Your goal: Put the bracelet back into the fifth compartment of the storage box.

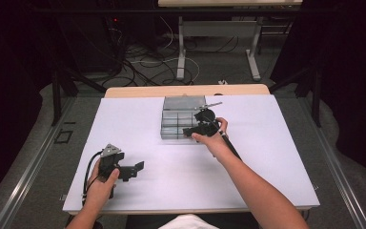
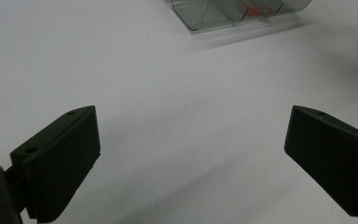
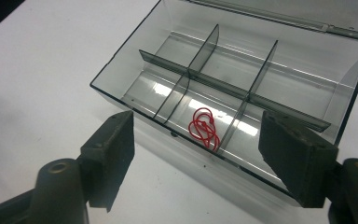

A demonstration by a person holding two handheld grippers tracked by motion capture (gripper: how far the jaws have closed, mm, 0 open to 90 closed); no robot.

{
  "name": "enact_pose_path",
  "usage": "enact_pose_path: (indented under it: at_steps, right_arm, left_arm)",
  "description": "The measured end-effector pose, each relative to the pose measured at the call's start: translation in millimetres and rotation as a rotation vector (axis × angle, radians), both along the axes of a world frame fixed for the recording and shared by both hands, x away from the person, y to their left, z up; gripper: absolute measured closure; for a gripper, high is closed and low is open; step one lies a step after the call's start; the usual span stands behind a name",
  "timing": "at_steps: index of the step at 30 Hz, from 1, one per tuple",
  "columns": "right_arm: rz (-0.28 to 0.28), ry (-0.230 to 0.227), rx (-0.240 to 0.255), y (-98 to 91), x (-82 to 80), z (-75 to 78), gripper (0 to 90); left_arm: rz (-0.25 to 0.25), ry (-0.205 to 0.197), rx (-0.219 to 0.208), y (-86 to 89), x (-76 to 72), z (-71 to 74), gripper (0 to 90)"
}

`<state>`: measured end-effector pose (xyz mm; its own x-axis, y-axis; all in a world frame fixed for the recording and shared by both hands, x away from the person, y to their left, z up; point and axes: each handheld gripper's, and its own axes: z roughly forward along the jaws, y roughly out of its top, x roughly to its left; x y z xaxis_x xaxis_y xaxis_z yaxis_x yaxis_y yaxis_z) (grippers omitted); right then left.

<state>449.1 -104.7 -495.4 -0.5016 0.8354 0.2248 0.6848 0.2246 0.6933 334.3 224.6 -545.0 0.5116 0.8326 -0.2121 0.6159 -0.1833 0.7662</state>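
A white table top [image 1: 138, 124] on a wooden board stands in a dark room, cables [image 1: 143, 62] strewn on the floor at twelve o'clock. The clear compartment box [image 1: 181, 119] sits centre-top, red hooks [image 3: 203, 128] in its near middle cell. The right gripper [image 1: 190, 131] hovers spread at its edge; the left gripper [image 1: 136, 170], at seven o'clock, is spread, empty.

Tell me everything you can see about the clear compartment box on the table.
The compartment box looks like smoky transparent plastic, rectangular, with its hinged lid swung open at the back. One long divider and two cross dividers split it into six compartments. The middle compartment of the row nearest the right hand-held gripper holds a small tangle of red wire hooks; the other compartments look empty. The box sits flat on the white table, toward its far edge. The gripper's jaws stand open just in front of it, with nothing between them.
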Motion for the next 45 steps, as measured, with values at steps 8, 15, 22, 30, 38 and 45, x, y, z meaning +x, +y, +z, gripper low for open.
enact_pose_path:
  at_steps: [8,15,22,30,38,45]
  right_arm:
    - [-0.028,-0.012,0.004,-7.2,-7.4,1.1,15.9]
    - [-0.041,-0.023,0.004,-17.5,-16.3,3.1,11.5]
    - [-0.031,-0.036,-0.001,-31.9,-25.7,4.2,3.1]
    - [-0.027,-0.069,-0.041,-47.1,-39.7,4.3,0.0]
    - [-0.039,-0.097,-0.057,-60.8,-54.3,3.5,0.0]
    - [-0.06,-0.105,-0.028,-76.6,-64.8,0.8,0.0]
  left_arm:
    - [0.001,0.0,-0.001,0.1,0.0,0.0,3.4]
    - [0.001,0.0,0.0,-0.3,-0.2,0.0,3.4]
    - [0.002,-0.001,0.001,-0.1,-0.2,-0.1,3.4]
    - [0.002,0.0,0.002,-0.2,-0.1,-0.2,3.4]
    - [0.003,-0.001,-0.001,-0.7,0.0,-0.4,3.4]
    - [0.005,0.001,0.0,-0.1,-0.3,-0.4,3.4]
